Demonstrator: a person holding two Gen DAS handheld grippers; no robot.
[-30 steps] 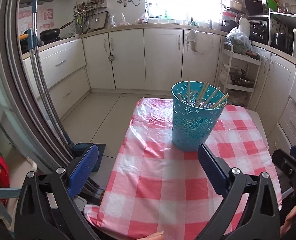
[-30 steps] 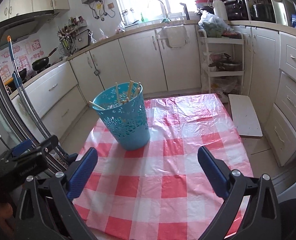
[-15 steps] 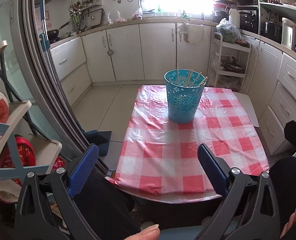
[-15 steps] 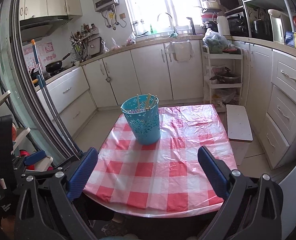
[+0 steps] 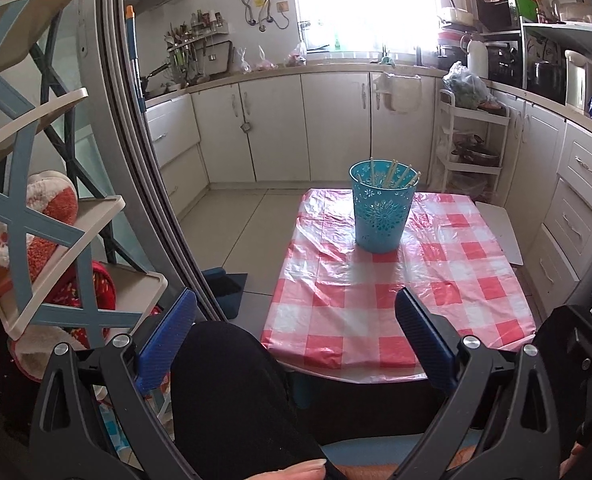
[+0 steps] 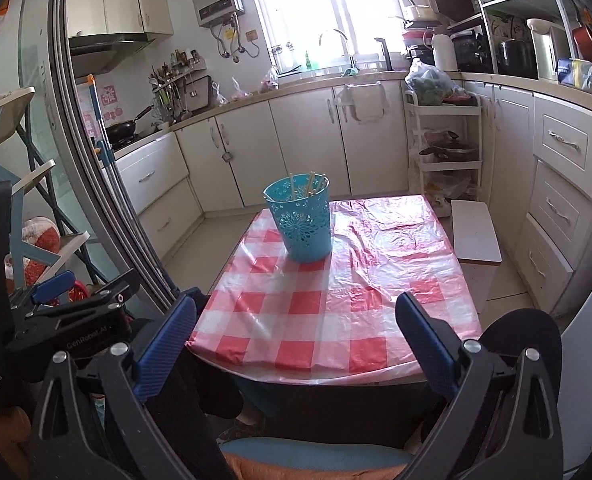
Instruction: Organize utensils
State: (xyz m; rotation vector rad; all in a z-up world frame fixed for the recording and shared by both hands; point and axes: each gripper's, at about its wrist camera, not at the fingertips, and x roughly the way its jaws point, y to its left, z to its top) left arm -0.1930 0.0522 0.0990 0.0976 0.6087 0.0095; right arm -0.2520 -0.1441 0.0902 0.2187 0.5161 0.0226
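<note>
A turquoise perforated basket stands on the far part of a small table with a red-and-white checked cloth. Several pale chopsticks stand in it. The basket and chopsticks also show in the right wrist view, on the cloth. My left gripper is open and empty, held back over the person's lap, short of the table's near edge. My right gripper is open and empty, also short of the near edge. The left gripper's body shows at the left of the right wrist view.
A sliding door frame and a blue-and-white shelf rack stand to the left. A white stool sits right of the table. Kitchen cabinets and a white trolley line the back and right. The person's black-clad knee lies below.
Both grippers have pulled back and away from the basket, from over the table to over the person's lap. The basket now looks smaller and farther. Both stay open.
</note>
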